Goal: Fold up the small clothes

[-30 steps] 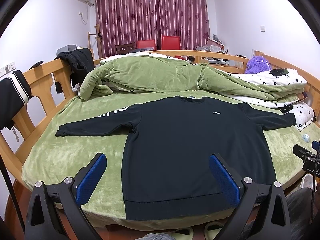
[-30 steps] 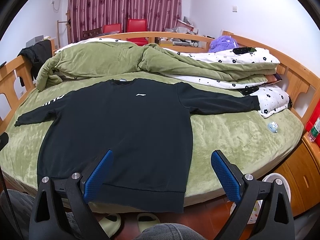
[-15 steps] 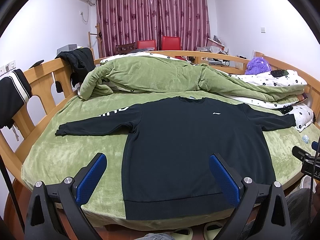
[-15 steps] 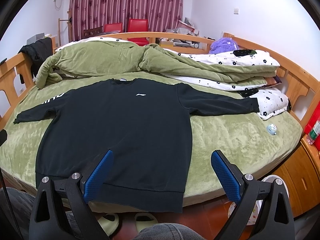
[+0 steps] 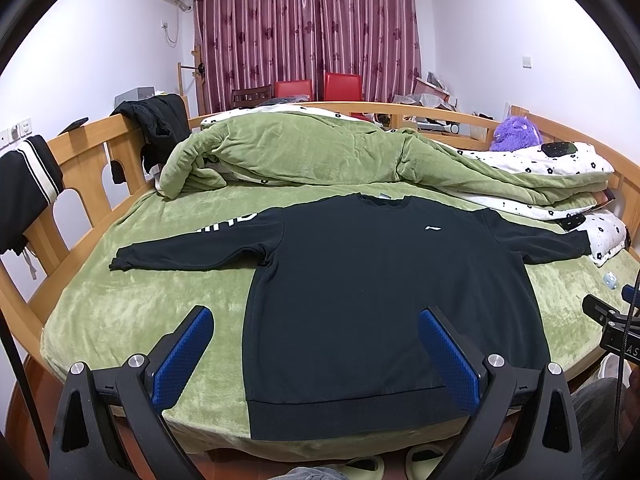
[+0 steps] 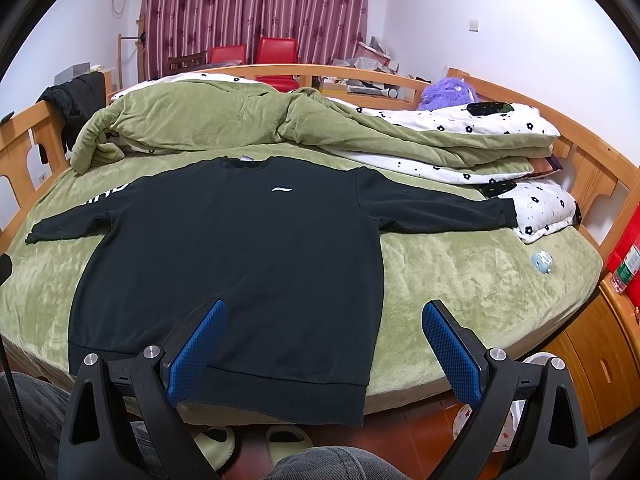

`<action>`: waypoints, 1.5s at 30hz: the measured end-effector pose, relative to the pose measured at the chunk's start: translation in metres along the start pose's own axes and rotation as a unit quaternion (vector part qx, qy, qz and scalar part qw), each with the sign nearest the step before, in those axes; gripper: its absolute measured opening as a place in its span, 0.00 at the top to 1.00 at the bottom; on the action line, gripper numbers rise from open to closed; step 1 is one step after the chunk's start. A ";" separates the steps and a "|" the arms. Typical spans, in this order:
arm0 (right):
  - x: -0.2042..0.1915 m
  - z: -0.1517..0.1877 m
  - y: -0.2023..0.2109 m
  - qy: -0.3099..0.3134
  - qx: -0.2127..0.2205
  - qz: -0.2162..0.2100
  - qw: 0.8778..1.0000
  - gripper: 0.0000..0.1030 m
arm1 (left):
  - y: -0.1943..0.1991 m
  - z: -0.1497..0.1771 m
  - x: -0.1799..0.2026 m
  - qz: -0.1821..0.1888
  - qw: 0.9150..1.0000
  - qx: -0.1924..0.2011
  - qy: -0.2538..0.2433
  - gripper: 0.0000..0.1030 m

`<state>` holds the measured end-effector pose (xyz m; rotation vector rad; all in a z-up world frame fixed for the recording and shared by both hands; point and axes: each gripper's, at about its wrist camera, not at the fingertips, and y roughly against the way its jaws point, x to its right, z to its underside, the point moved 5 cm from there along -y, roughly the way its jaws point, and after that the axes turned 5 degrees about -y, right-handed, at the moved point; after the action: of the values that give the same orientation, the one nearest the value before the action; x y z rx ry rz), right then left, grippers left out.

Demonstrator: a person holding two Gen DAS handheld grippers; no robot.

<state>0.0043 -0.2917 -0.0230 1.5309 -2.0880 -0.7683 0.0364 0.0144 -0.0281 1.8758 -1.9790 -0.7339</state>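
Note:
A black long-sleeved sweatshirt (image 5: 372, 288) lies flat and face up on the green bed, both sleeves spread out, hem at the near edge. It also shows in the right wrist view (image 6: 240, 256). My left gripper (image 5: 316, 320) is open and empty, held above the hem, over its left half. My right gripper (image 6: 324, 316) is open and empty above the hem's right corner. Neither touches the cloth.
A rumpled green quilt (image 5: 304, 156) and a flowered white pillow (image 6: 536, 208) lie behind the sweatshirt. A small blue object (image 6: 541, 261) sits on the bed at the right. Wooden bed rails (image 5: 76, 184) ring the bed. Slippers (image 6: 288, 440) lie on the floor below.
Both grippers have barely shifted; the right view has drifted slightly. The sweatshirt has not moved.

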 end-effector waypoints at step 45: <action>-0.062 -0.024 -0.092 0.057 -0.014 -0.058 0.997 0.06 | -0.152 0.006 -0.136 0.003 0.991 -0.065 0.115 0.01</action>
<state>0.1029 -0.2580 -0.0671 1.6514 -1.9123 -0.7300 0.1707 0.1491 -0.1026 1.7899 -1.7500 -0.5984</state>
